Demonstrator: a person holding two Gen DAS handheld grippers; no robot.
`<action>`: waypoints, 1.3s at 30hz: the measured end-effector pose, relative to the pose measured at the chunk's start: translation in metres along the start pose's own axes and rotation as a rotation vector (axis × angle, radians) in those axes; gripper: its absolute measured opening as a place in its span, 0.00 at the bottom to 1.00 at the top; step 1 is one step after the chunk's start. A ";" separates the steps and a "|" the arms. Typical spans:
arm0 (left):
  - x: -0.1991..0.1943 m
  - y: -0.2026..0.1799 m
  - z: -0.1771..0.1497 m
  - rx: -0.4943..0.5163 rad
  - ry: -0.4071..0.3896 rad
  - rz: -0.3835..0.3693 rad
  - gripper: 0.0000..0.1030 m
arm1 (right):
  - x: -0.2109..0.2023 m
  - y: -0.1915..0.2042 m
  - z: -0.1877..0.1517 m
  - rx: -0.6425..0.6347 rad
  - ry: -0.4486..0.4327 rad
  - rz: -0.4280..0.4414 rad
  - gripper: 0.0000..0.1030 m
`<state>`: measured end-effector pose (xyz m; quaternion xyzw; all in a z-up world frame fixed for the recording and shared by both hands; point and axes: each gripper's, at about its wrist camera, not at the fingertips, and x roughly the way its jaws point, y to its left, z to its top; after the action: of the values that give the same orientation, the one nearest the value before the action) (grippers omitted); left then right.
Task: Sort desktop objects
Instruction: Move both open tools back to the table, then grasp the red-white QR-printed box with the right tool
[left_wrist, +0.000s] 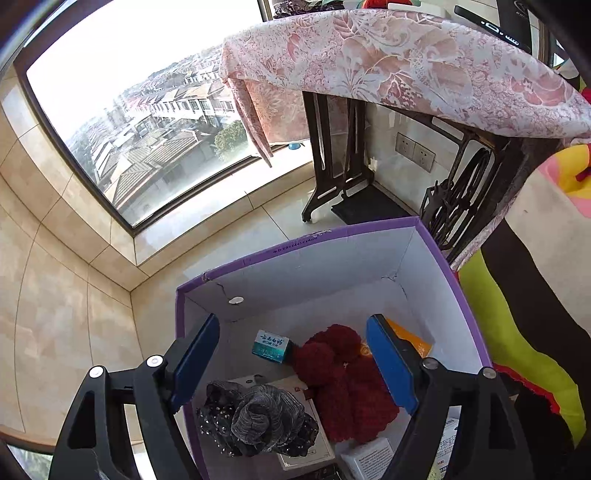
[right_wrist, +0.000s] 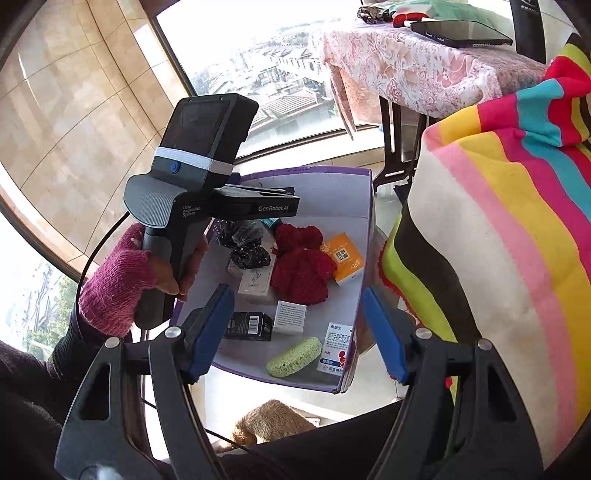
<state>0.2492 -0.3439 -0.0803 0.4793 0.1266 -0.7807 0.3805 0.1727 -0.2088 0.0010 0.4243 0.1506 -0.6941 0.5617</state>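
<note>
- Pink fingerless glove on my left hand (right_wrist: 122, 280), far left of the right wrist view, wrapped round the black handle of my left gripper (left_wrist: 291, 363), which hangs over the purple-rimmed box (left_wrist: 295, 247) with blue pads spread wide and nothing between them.
- Under that gripper, left side of the box: a dark sequinned scrunchie (left_wrist: 255, 421) lying on a white leaflet (left_wrist: 317, 454).
- Just past it, a small teal carton (left_wrist: 271, 346) tipped against the red knitted piece (left_wrist: 340, 380), which sits mid-box.
- Right of the red knit, an orange carton (right_wrist: 343, 258) near the box's right wall.
- Nearer me in the right wrist view: black barcode box (right_wrist: 249, 325), white box (right_wrist: 290, 316), green sponge (right_wrist: 295, 357), white medicine carton (right_wrist: 334, 352).
- My right gripper (right_wrist: 299, 334) hovers above the box's near edge, fingers wide apart, holding nothing.
- Far right: striped cloth (right_wrist: 517, 206), and up top a pink floral tablecloth (left_wrist: 406, 62).
</note>
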 end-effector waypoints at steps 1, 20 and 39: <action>-0.003 -0.005 0.001 0.012 -0.006 0.003 0.80 | -0.009 -0.007 -0.001 0.020 -0.023 -0.013 0.74; -0.166 -0.227 0.041 0.458 -0.339 -0.312 0.88 | -0.222 -0.243 -0.089 0.633 -0.343 -0.523 0.84; -0.164 -0.430 0.090 0.546 -0.161 -0.842 0.88 | -0.265 -0.432 -0.068 0.858 -0.382 -0.730 0.84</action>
<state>-0.0759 -0.0253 0.0317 0.4067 0.0706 -0.9056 -0.0978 -0.1883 0.1500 0.0460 0.4019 -0.1107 -0.9052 0.0824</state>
